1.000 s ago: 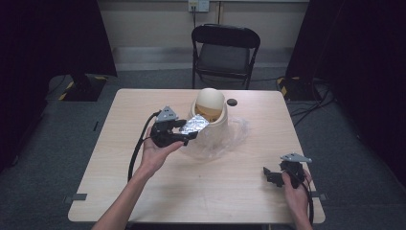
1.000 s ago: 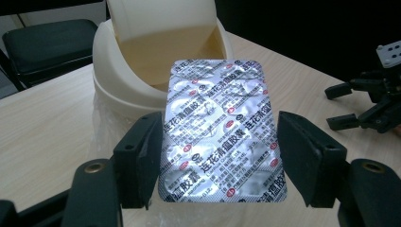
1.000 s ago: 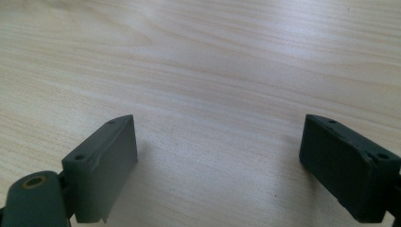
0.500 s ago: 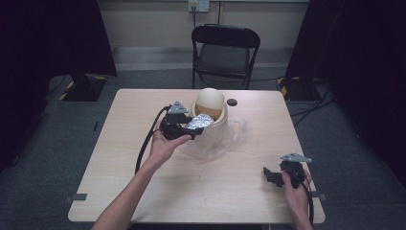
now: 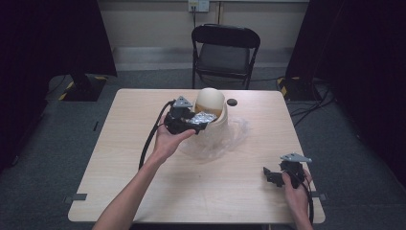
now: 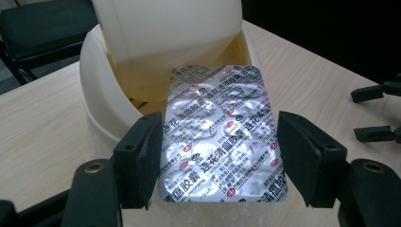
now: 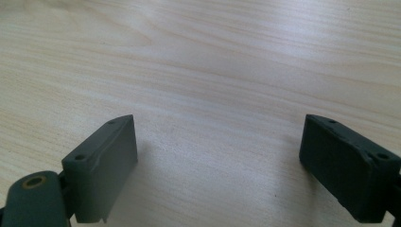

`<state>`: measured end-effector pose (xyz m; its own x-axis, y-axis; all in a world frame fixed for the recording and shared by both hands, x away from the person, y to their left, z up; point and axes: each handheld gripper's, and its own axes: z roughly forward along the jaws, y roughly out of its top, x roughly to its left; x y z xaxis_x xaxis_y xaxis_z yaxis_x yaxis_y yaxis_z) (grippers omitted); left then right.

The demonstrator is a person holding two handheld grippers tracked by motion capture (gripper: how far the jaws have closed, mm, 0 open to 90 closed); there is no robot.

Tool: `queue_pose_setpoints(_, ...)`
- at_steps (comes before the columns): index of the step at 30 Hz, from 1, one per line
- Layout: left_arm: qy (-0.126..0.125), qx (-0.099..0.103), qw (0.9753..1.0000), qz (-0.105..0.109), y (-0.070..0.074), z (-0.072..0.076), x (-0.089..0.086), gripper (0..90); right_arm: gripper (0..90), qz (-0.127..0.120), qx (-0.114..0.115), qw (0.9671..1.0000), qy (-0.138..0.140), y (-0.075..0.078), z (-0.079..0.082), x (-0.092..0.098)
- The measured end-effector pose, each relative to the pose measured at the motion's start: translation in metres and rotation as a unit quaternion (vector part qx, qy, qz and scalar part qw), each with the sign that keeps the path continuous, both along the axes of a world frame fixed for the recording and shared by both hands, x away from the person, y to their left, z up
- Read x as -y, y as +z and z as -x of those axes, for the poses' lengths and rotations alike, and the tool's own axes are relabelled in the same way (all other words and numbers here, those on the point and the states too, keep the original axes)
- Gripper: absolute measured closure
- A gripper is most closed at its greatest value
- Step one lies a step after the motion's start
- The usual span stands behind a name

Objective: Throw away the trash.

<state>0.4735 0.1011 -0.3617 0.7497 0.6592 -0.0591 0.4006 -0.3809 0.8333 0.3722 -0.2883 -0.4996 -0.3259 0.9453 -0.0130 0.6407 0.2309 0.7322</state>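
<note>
left tool (image 6: 220, 146) holds blister pack (image 6: 222, 137) over bin (image 6: 101, 101), forearm outstretched.

A light wooden counter (image 5: 143, 187) stands on grey carpet (image 5: 48, 158), with a black folding chair (image 5: 225, 50) at 12 o'clock against a pale wall (image 5: 148, 24). Black curtains (image 5: 48, 38) flank both sides; cables (image 5: 311, 103) trail at 2 o'clock.

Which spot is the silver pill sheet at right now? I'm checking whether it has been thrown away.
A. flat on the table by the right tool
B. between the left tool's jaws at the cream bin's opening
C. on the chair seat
B: the pill sheet lies between the left tool's jaws, its far end at the cream bin's opening.
</note>
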Motion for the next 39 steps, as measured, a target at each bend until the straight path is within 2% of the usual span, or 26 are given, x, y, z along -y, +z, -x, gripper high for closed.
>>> queue_pose_setpoints(2, 0.0, 0.006, 1.0, 0.007, 0.001, -0.001, 0.001, 34.1, 11.2, 0.0, 0.0, 1.0, 0.0, 0.0, 0.0, 0.0)
queue_pose_setpoints(8, 0.002, 0.005, 1.0, 0.006, 0.0, -0.005, 0.003, 34.1, 11.2, 0.0, 0.0, 1.0, 0.0, 0.0, 0.0, 0.0)
queue_pose_setpoints(12, 0.016, 0.007, 0.9998, 0.009, 0.001, -0.01, 0.007, 34.1, 11.2, 0.0, 0.0, 1.0, 0.0, 0.0, 0.0, 0.0)
queue_pose_setpoints(14, 0.013, 0.004, 0.9998, 0.017, 0.001, -0.013, 0.008, 34.1, 11.2, 0.0, 0.0, 1.0, 0.0, 0.0, 0.0, 0.0)
queue_pose_setpoints(20, 0.008, 0.007, 0.9999, 0.013, -0.001, -0.017, 0.015, 34.1, 11.2, 0.0, 0.0, 1.0, 0.0, 0.0, 0.0, 0.0)
queue_pose_setpoints(26, 0.001, -0.001, 0.9999, 0.014, -0.008, -0.025, 0.023, 34.1, 11.2, 0.0, 0.0, 1.0, 0.0, 0.0, 0.0, 0.0)
queue_pose_setpoints(27, 0.004, -0.009, 0.9998, 0.019, -0.01, -0.028, 0.026, 34.1, 11.2, 0.0, 0.0, 1.0, 0.0, 0.0, 0.0, 0.0)
queue_pose_setpoints(32, 0.007, -0.019, 0.9993, 0.03, -0.013, -0.033, 0.028, 33.4, 11.2, 0.0, 0.0, 1.0, 0.0, 0.0, 0.0, 0.0)
queue_pose_setpoints(36, 0.005, -0.021, 0.9993, 0.03, -0.012, -0.034, 0.027, 33.3, 11.3, 0.0, 0.0, 1.0, 0.0, 0.0, 0.0, 0.0)
queue_pose_setpoints(37, 0.005, -0.029, 0.9989, 0.036, -0.012, -0.033, 0.028, 32.0, 11.2, 0.0, 0.0, 1.0, 0.0, 0.0, 0.0, 0.0)
queue_pose_setpoints(38, 0.005, -0.029, 0.9989, 0.036, -0.012, -0.033, 0.028, 28.3, 11.2, 0.0, 0.0, 1.0, 0.0, 0.0, 0.0, 0.0)
queue_pose_setpoints(39, 0.003, -0.031, 0.9987, 0.041, -0.011, -0.032, 0.028, 28.3, 11.3, 0.0, 0.0, 1.0, 0.0, 0.0, 0.0, 0.0)
